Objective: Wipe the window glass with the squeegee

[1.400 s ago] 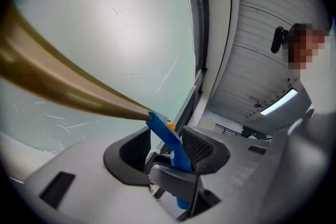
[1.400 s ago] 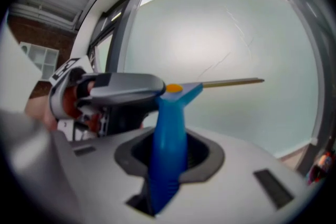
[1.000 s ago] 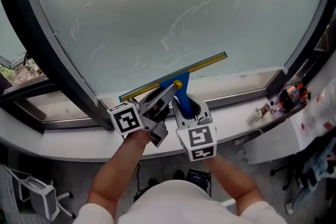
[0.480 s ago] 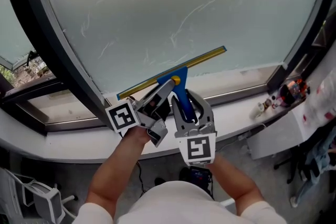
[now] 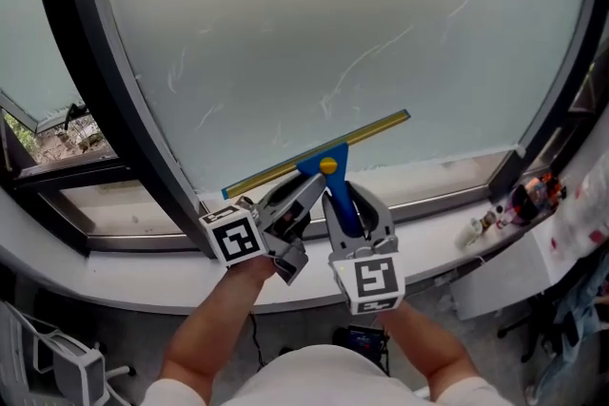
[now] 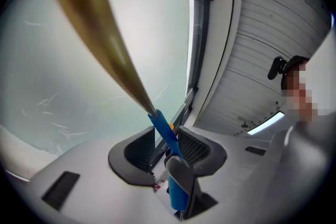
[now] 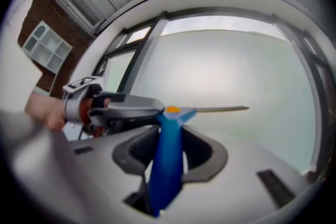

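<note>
Low on the frosted window glass (image 5: 333, 24), the squeegee (image 5: 322, 176) sits with its brass-coloured blade (image 5: 381, 128) slanted, right end higher than left, just above the sill (image 5: 438, 174). Whether the blade's edge actually presses the pane cannot be told. Its blue handle (image 5: 346, 212) runs back from the blade toward you, with an orange button (image 5: 327, 165) at the head.

Your right gripper (image 5: 348, 201) is clamped on that handle, one finger on each side. In the right gripper view the handle (image 7: 167, 160) rises straight out from between the jaws.

Your left gripper (image 5: 303, 193) comes in from the left at the neck of the tool, just below the blade. In the left gripper view the handle (image 6: 164, 131) passes between its jaws, close along one pad. A strip of the black frame (image 6: 195, 50) shows between the handle and the other pad. These jaws have just eased a little wider and are not squeezing. A grey finger of the right gripper crosses the handle lower in that view.

Both marker cubes, left (image 5: 234, 239) and right (image 5: 371, 281), face up toward you, and your bare forearms (image 5: 214, 328) reach in from below. Pale, scratch-like streaks (image 5: 366, 62) mark the glass above the blade. The black frame curves up the pane's left side. Small coloured clutter (image 5: 533, 193) sits by the white ledge (image 5: 114, 271) at far right, too small to identify.
</note>
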Tool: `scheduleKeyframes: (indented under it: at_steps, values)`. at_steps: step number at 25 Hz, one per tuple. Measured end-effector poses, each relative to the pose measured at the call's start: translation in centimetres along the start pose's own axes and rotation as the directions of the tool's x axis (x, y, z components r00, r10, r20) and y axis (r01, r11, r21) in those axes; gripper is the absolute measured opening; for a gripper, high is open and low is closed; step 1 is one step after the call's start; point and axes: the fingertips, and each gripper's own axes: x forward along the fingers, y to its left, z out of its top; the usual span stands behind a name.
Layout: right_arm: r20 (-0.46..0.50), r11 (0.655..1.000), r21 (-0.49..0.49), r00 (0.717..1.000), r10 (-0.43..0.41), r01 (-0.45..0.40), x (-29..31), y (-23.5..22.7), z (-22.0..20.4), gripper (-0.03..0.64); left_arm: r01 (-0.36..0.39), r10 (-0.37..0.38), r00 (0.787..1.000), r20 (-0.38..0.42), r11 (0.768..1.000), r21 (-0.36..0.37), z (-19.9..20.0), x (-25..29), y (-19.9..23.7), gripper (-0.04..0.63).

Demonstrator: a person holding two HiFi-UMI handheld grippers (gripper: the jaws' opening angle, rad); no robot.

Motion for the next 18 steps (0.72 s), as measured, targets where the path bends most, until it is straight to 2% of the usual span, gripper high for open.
scheduleKeyframes:
  at_steps: [3,5,7,11,18]
  values:
    - [0.002,0.999,0.031,1.0,-0.026,0.026,0.5,-2.4,1.0,0.146,-0.013,0.015,1.0,-0.026,0.997,0.07,-0.3,0.3,0.2,0.146]
    - [-0.009,0.998,0.039,0.999,-0.041,0.041,1.1,-4.0,1.5,0.146,-0.036,0.04,0.998,-0.038,0.995,0.092,-0.6,0.2,0.7,0.146]
    - [-0.028,0.998,0.035,0.998,-0.05,0.051,1.8,-5.3,1.7,0.146,-0.065,0.072,0.996,-0.043,0.987,0.146,-0.5,0.1,1.1,0.146]
    - [-0.062,0.997,0.041,0.996,-0.06,0.062,3.2,-7.7,1.9,0.146,-0.102,0.116,0.993,-0.025,0.943,0.315,1.1,0.2,1.0,0.145]
    - [-0.096,0.992,0.089,0.992,-0.078,0.087,5.0,-10.2,2.8,0.146,-0.112,0.141,0.99,-0.022,0.863,0.492,3.8,0.4,-0.5,0.144]
